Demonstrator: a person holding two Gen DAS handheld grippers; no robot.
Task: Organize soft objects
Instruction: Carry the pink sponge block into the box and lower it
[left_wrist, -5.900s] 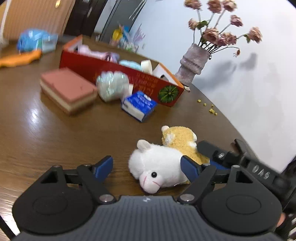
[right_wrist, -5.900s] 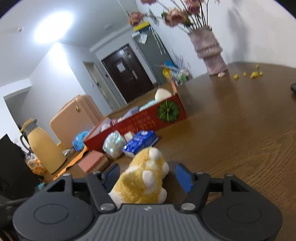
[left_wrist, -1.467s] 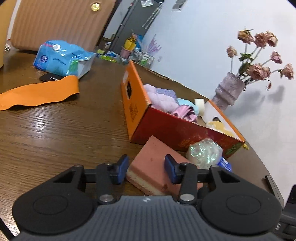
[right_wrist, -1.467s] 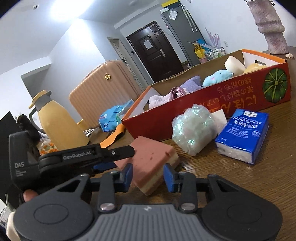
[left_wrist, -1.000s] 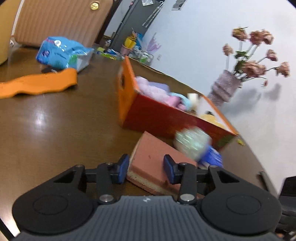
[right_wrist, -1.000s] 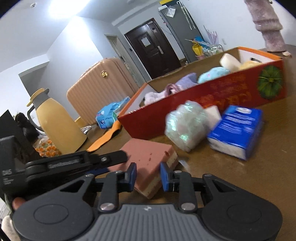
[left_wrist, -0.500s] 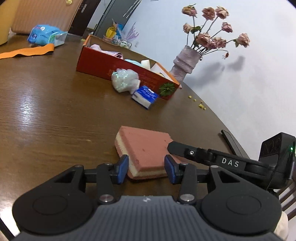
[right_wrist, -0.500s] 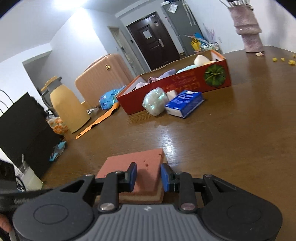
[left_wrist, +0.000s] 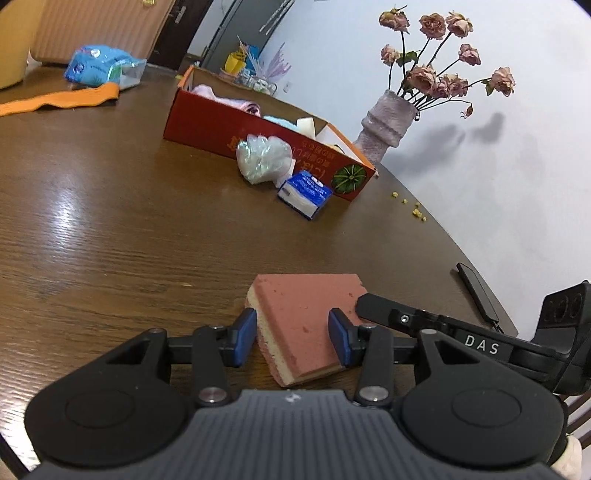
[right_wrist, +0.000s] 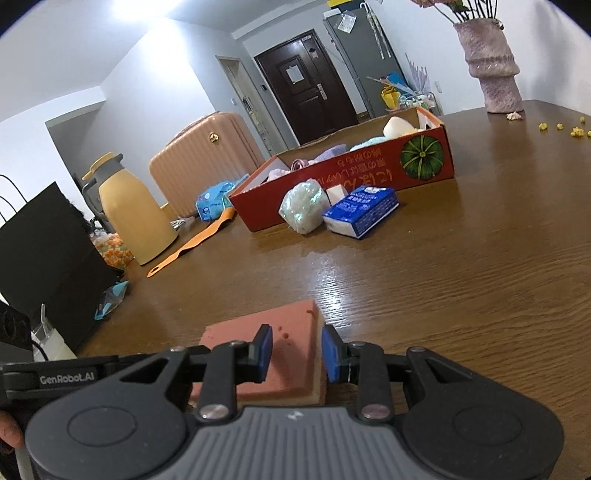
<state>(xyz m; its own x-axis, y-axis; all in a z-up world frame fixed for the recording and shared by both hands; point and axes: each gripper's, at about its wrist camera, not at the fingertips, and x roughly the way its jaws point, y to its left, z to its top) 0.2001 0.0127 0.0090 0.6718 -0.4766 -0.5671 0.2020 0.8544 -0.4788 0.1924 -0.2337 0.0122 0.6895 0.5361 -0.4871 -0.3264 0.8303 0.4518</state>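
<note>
Near the front edge of the wooden table (left_wrist: 110, 206), both grippers hold one pink sponge (left_wrist: 306, 314) that lies flat on the wood. It is a thick block with a pink top and a pale yellow layer under it.

From the left wrist view, the left gripper (left_wrist: 291, 338) has its blue pads on two opposite sides of the sponge. The left pad (left_wrist: 245, 336) touches the yellow side edge and the right pad sits against the pink top near the other edge. The fingers stand partly apart, as wide as the sponge between them, and they are clamped on it. The black finger of the other tool lies across the far right corner of the sponge.

From the right wrist view, the right gripper (right_wrist: 295, 350) is clamped on a narrower end of the same sponge (right_wrist: 291, 325). Its two blue pads (right_wrist: 264, 350) press on the pink block from both sides, closer together than the left ones.

Farther away, toward the middle of the table, a blue tissue pack (left_wrist: 304, 194) and a shiny plastic bundle (left_wrist: 264, 158) lie just beside the long red box (left_wrist: 207, 127). Soft cloth things fill the box. Behind its far end, near the far edge of the table, stands a vase (left_wrist: 386, 125) with dried roses.
</note>
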